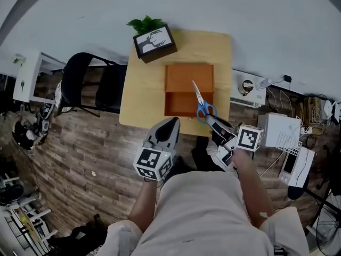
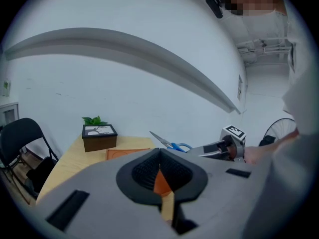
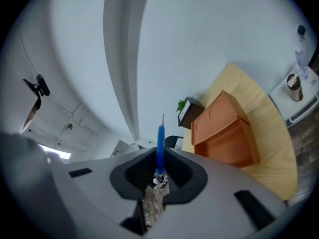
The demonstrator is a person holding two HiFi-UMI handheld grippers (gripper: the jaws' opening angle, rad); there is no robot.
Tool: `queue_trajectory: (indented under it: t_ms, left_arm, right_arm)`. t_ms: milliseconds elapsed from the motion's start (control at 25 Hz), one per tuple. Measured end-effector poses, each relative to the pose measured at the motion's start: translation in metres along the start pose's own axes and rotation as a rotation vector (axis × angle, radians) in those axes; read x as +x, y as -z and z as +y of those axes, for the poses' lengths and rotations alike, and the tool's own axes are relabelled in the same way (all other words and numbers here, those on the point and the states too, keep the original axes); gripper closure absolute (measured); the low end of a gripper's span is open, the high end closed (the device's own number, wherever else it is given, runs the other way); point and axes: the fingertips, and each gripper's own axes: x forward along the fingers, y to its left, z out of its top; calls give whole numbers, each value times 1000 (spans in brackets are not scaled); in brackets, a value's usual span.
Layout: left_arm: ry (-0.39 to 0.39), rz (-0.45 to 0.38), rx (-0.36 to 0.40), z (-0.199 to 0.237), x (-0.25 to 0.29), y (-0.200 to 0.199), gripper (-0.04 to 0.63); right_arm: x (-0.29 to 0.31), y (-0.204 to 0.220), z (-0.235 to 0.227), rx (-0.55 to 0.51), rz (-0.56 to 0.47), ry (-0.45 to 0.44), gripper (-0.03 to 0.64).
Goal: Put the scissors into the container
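Clamps scissors by the blue handle in right gripper, blades over orange container on wooden table; holds left gripper closed, empty, beside near table edge.

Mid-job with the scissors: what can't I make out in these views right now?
- Left gripper view: the left gripper hides most of the container with its own body.
- Right gripper view: the scissors show edge-on, so the blades are too thin to read.
- Head view: the right gripper covers the table's near right corner.
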Motion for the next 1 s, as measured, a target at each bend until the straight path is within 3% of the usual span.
queue_trajectory:
  t_ms: [440, 1000]
  left_arm:
    - [-116, 6, -60, 10, 7, 17, 588]
    - [-138, 41, -103, 29, 13, 36, 588]
  right_arm:
    - [11, 17, -50, -26, 246, 30, 575]
    - [46, 41, -97, -168, 510, 94, 575]
